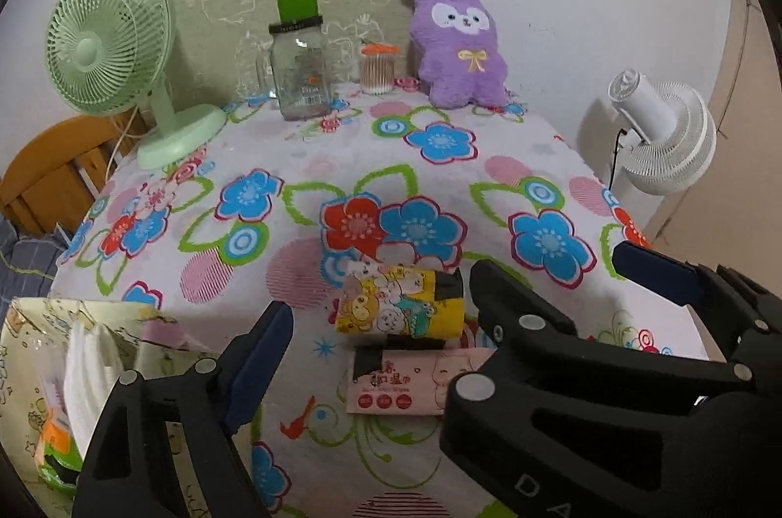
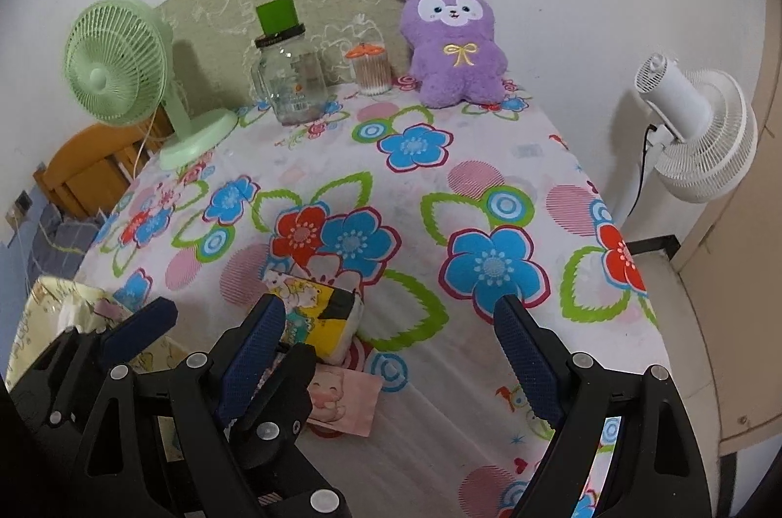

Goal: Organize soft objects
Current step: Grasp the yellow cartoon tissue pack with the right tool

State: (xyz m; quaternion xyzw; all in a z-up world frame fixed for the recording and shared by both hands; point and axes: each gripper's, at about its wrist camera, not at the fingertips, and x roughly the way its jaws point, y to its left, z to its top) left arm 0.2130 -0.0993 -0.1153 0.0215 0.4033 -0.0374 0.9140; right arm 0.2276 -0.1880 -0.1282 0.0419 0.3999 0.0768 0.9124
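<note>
While your left gripper (image 1: 376, 337) hovered with its jaws spread wide and nothing between them, its dark blue ribbed pads flanked the yellow tissue pack (image 1: 401, 305) lying on the worktop (image 1: 293, 156). You had that soft, rectangular pack, printed with cartoon animals and crossed by a black band, just ahead of the fingers. Touching its near edge lay the pink wet-wipe packet (image 1: 405, 381), flat and glossy, printed with a cartoon baby and Chinese characters too small to read with certainty.

Your right gripper (image 2: 391, 337) was also spread and empty, held beside the left one, whose black frame filled the lower left of its view. Raised letters "DA" showed on its black plastic frame in the left wrist view.

At your left stood a cartoon-printed storage box (image 1: 29, 371) with white folded cloth and an orange-and-green packet inside.

Farther out, the worktop's cloth carried bold blue and red flowers. Along the back you had a mint green desk fan (image 1: 112, 39), a clear glass jar (image 1: 299, 71) with a black lid and an unreadable label, a round tub of cotton swabs (image 1: 379, 71) with an orange lid, and a fuzzy purple plush bunny (image 1: 459, 49) with a yellow bow, leaning by the wall. A white floor fan (image 1: 660, 137) stood beyond the right edge.
</note>
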